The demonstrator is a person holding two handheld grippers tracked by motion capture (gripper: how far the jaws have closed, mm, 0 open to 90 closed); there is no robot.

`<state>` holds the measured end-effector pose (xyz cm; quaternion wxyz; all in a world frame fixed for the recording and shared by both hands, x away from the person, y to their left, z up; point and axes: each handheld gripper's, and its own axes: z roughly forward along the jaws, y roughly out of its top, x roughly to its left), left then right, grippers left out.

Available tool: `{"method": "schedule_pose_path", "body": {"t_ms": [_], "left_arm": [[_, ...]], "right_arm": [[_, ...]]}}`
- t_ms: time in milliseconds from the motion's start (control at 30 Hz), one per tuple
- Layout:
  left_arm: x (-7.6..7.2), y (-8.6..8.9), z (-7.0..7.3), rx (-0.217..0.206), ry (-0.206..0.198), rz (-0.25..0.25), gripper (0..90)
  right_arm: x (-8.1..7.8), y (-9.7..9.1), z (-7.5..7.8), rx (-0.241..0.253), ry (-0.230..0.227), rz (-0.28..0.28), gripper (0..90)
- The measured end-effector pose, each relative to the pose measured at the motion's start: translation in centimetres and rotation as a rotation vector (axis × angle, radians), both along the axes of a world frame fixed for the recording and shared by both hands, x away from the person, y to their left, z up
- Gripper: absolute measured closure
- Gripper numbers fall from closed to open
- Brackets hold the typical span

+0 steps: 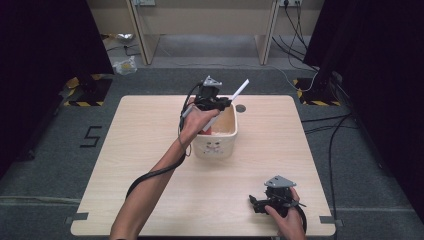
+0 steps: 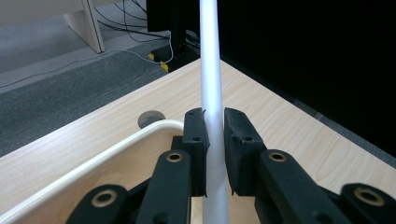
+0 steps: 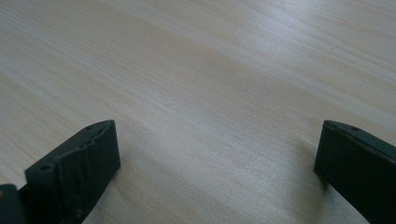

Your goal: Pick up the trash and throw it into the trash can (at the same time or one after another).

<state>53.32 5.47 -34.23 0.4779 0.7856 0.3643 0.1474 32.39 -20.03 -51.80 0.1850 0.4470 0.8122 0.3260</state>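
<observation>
Black grippers, left gripper [image 1: 226, 102], right gripper [image 1: 254, 204]; grey three-cornered top plates, brass-ringed pivots, ridged black jaws; trailing black cables, bare forearms

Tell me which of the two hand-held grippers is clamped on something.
The left hand-held gripper, over the cream bin: its pads grip a white stick. The right hand-held gripper is open above bare table.

My high view looks forward and down on the whole surface [image 1: 150, 150]. Left gripper view sits close, sharing the bin's [image 2: 107, 149] rim. Right gripper view skims bare wood, probably near my edge.
</observation>
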Motion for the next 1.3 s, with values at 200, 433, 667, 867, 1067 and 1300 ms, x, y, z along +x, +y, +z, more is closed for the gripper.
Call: {"method": "schedule_pose_path", "body": {"t_ms": [200, 433, 667, 867, 1067, 1300], "left_arm": [[0.7, 0.0, -0.8, 0.009, 0.023, 0.019, 79.0], [1.1, -0.2, -1.7, 0.036, 0.046, 0.03, 79.0], [1.4, -0.3, -2.4, 0.063, 0.068, 0.035, 78.8], [1.4, -0.3, -2.6, 0.089, 0.079, 0.033, 78.3], [1.3, -0.4, -2.6, 0.109, 0.093, 0.029, 73.0], [0.9, 0.0, -2.0, 0.098, 0.095, 0.035, 55.4]], "right_arm": [[0.0, 0.0, 0.0, 0.0, 0.0, 0.001, 0.3], [0.0, 0.0, 0.0, 0.0, 0.0, 0.002, 0.3], [0.0, 0.0, 0.0, -0.003, -0.002, 0.007, 0.3], [0.0, 0.0, 0.0, -0.002, -0.002, 0.007, 0.3], [0.0, 0.0, 0.0, -0.002, -0.002, 0.008, 0.3], [0.0, 0.0, 0.0, -0.001, -0.001, 0.008, 0.3]]}}
